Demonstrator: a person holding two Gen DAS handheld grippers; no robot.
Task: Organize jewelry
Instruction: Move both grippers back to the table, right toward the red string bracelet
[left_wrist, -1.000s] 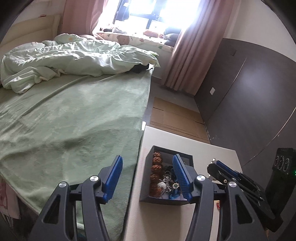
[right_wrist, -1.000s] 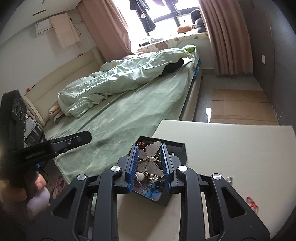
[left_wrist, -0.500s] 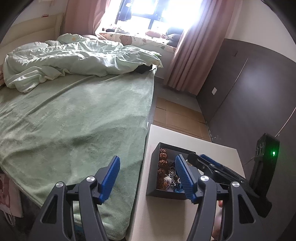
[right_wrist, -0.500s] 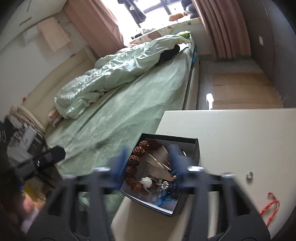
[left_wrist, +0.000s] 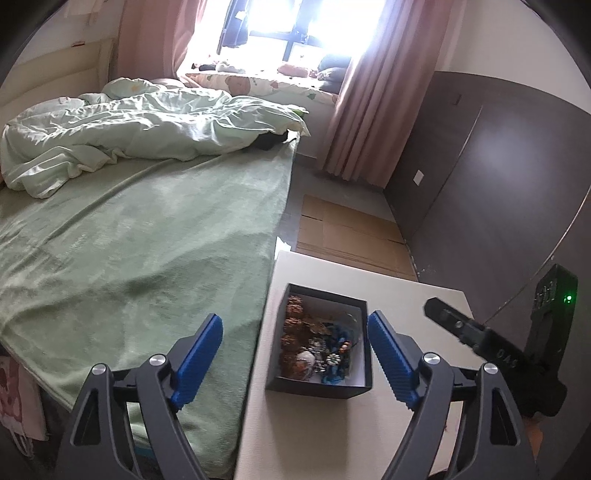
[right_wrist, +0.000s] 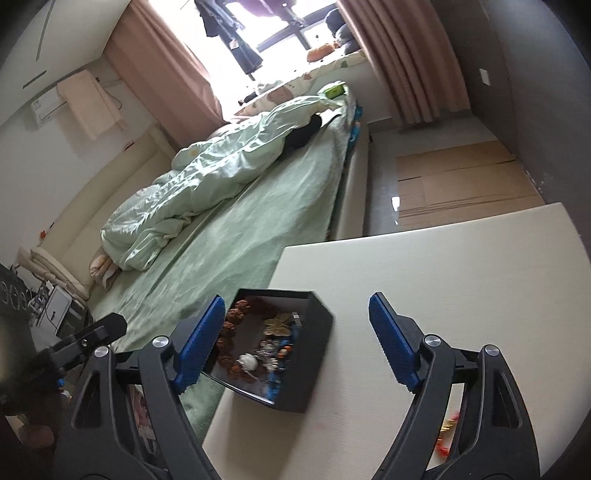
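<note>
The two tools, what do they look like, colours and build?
Both the left tool and right tool are alike: black skeletal frames with triangular cut-outs, silver round bolts at the joints, and ribbed blue pads on the fingers. No cables or sleeves show.

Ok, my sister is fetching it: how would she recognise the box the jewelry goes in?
Beside the green bed stands a pale table. At its bed-side edge sits a black open-topped box, heaped with brown beads and mixed trinkets. It is the only container on the table.
</note>
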